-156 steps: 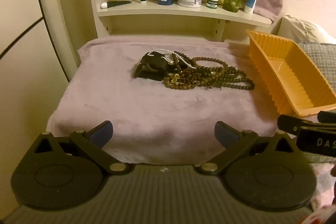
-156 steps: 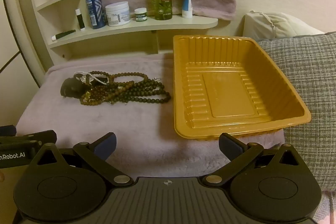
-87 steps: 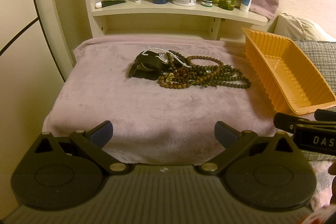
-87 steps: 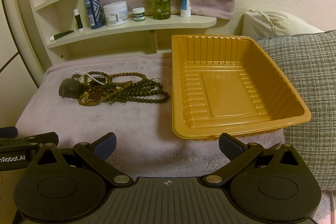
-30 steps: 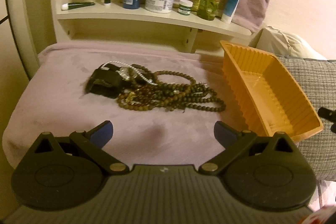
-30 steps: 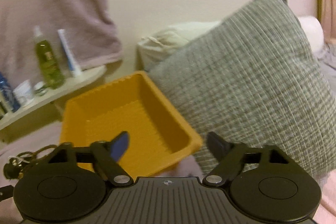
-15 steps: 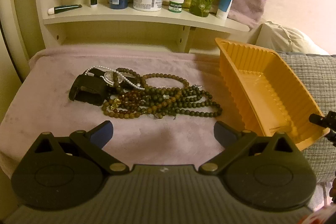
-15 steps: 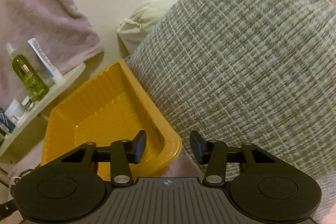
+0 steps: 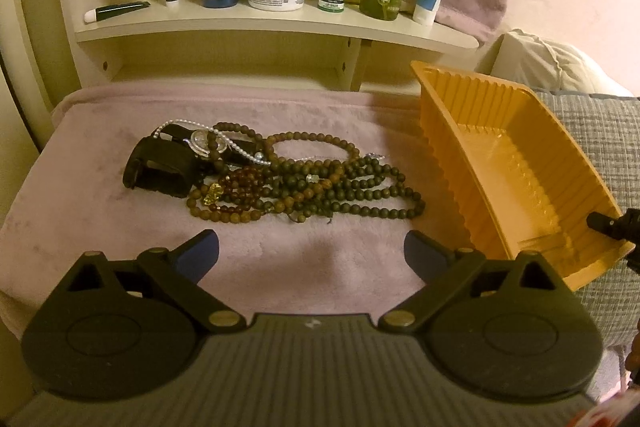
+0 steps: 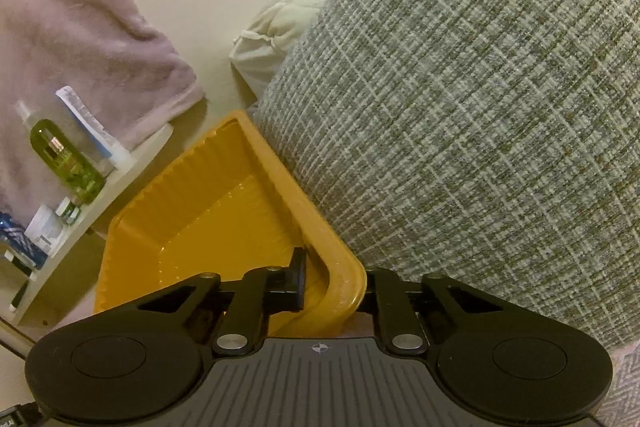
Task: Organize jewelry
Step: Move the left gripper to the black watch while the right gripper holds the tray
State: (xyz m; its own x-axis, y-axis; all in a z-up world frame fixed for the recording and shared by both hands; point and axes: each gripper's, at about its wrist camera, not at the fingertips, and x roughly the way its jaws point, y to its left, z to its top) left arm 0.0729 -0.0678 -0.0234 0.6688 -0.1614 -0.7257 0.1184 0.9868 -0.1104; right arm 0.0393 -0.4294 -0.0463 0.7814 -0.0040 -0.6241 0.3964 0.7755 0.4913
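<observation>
My right hand-held gripper (image 10: 334,287) is pinching the tray (image 10: 208,211) corner; left hand-held gripper (image 9: 311,254) is wide, empty. Beads (image 9: 304,183) sit left of the tray. Thin rim could slip and flip it, I reckon.

Tangled bead necklaces (image 9: 304,183) and black watch (image 9: 160,169) heaped just left of tilted, empty orange tray (image 9: 516,183).

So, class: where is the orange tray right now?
Left wrist view: the orange tray sits right of the bead pile, against the grey cushion, its near corner gripped by the right gripper.
</observation>
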